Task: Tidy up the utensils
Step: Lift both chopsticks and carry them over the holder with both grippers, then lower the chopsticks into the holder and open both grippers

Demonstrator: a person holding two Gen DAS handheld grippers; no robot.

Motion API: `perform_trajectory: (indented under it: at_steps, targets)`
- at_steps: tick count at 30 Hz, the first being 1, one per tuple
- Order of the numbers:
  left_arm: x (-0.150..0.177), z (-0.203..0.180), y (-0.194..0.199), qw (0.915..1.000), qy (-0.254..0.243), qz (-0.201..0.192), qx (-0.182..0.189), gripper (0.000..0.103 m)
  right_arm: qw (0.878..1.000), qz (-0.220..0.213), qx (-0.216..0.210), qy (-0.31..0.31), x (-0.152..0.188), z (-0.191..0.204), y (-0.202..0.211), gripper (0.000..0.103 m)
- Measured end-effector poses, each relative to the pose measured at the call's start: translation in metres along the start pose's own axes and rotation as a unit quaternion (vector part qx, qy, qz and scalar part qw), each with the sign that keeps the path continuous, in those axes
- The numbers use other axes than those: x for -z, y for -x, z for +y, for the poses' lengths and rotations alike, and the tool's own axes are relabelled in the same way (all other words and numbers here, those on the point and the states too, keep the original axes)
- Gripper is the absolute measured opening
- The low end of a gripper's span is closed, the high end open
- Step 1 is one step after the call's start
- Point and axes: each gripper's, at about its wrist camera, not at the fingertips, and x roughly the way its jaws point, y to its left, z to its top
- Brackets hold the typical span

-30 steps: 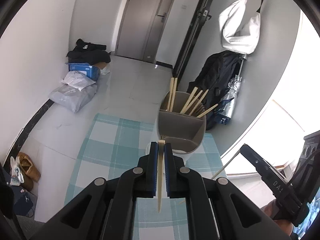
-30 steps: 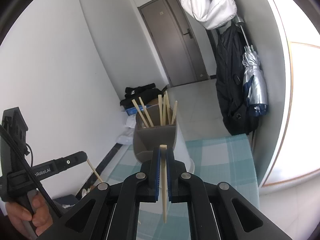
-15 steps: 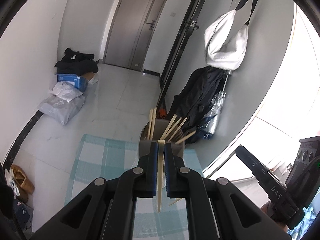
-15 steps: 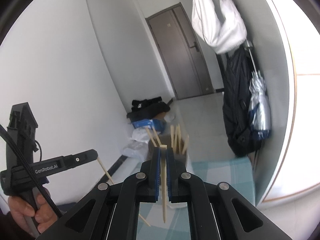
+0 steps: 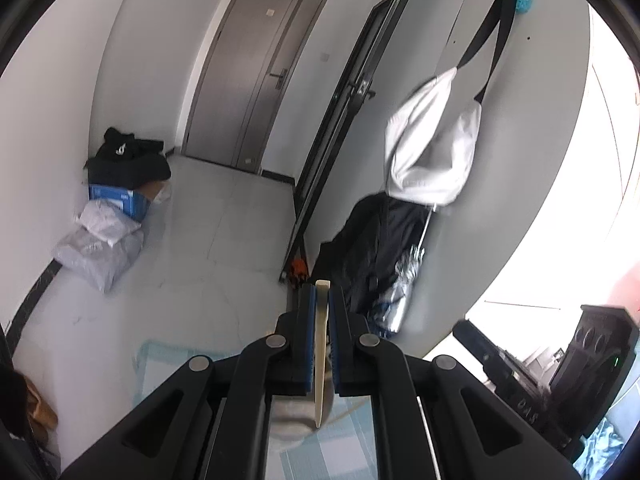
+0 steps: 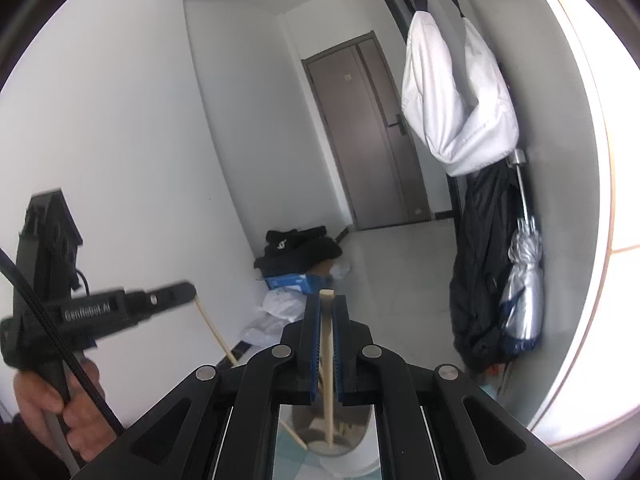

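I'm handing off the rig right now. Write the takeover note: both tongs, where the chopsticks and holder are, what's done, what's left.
Left tongs: shut on a chopstick, tip above the holder.
Right tongs: shut on a chopstick, its lower end over the holder's mouth.
Holder: stands on the checked cloth, just under both tongs.
Done: some chopsticks already in the holder.
Left: lower and release both held chopsticks. Any others on the table can't be seen from here.
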Motion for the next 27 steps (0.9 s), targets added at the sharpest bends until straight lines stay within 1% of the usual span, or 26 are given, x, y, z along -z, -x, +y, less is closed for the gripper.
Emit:
perform_trajectory:
  at_steps: [4,7,12,14,17,22,27]
  targets:
    - [-0.016,0.001,-0.014,1.0,-0.004,-0.007,-0.002,0.003,1.0,-0.002,-0.001,0.001,-0.009,-0.005,-0.014,0.005]
    - [-0.022,0.002,-0.027,0.9997,-0.019,-0.011,-0.01,0.003,1.0,-0.005,-0.004,0.003,-0.016,-0.006,-0.025,0.005]
    - [-0.017,0.004,-0.051,0.9986,-0.048,-0.003,-0.021,0.003,1.0,-0.014,-0.004,0.012,-0.026,-0.006,-0.041,0.005]
    - [-0.016,0.005,-0.057,0.9983,-0.055,-0.001,-0.02,0.003,1.0,-0.015,-0.003,0.014,-0.027,-0.007,-0.047,0.005]
    - [-0.009,0.007,-0.066,0.9969,-0.074,0.007,-0.027,0.003,1.0,-0.009,-0.003,0.012,-0.027,-0.011,-0.059,0.005]
    - [-0.003,0.01,-0.08,0.9959,-0.084,0.027,-0.022,0.003,1.0,0.006,0.003,0.02,-0.02,-0.014,-0.076,0.005]
    - [0.007,0.012,-0.091,0.9941,-0.096,0.047,-0.017,0.003,0.999,0.028,-0.005,0.015,-0.006,-0.016,-0.088,0.005]
